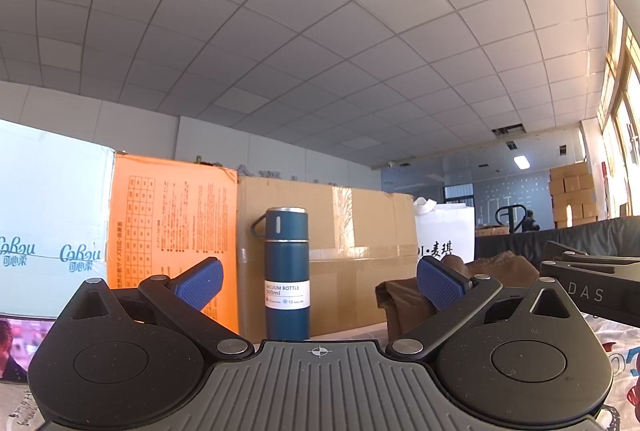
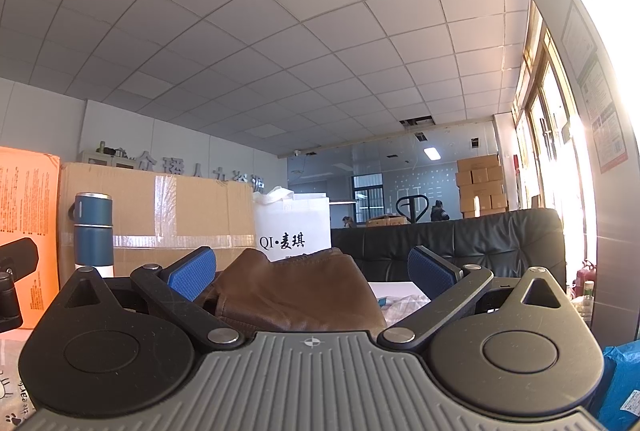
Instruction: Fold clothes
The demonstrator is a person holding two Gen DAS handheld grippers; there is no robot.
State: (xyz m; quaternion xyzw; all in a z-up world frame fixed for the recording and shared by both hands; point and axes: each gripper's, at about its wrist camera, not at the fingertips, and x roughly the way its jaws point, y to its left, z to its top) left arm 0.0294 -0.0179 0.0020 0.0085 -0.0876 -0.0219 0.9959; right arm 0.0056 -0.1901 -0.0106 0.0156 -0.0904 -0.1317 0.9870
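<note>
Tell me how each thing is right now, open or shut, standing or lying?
left gripper: open, holding nothing.
right gripper: open, holding nothing.
brown garment: lying bunched, not held.
blue bottle: upright, cap on.
brown cardboard box: taped shut.
white bag: standing upright.

Brown leather garment (image 2: 296, 291), smooth slightly glossy surface, lies in a folded or bunched heap in the lower centre of the right wrist view, just ahead of the camera. A stitched seam or hem runs along its lower left edge, and its top edge is humped with a gathered, ribbed-looking strip near the upper right. In the left wrist view the same brown garment (image 1: 404, 303) sits at the lower right of centre as a low dark-brown mound, partly hidden, its left side dropping in a vertical fold. Garment type cannot be told.
</note>
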